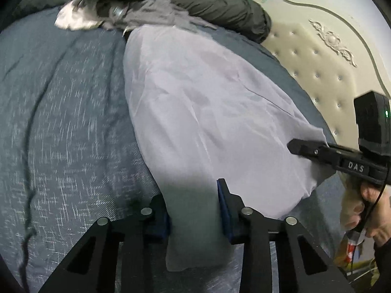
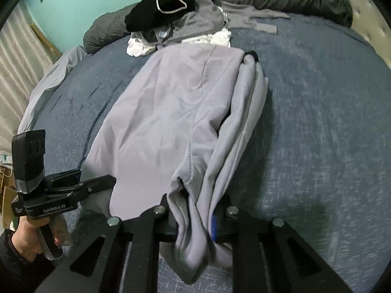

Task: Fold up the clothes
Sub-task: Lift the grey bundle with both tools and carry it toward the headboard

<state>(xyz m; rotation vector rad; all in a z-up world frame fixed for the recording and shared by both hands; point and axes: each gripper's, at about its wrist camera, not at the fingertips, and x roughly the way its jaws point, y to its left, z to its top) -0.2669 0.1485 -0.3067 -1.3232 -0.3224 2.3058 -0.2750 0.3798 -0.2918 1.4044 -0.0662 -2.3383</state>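
I see my left gripper (image 1: 193, 210) clamped on the near-left corner of the pale lilac garment (image 1: 207, 112) spread on the blue bedspread (image 1: 61, 122); my right gripper (image 2: 193, 216) pinches its bunched near-right edge.
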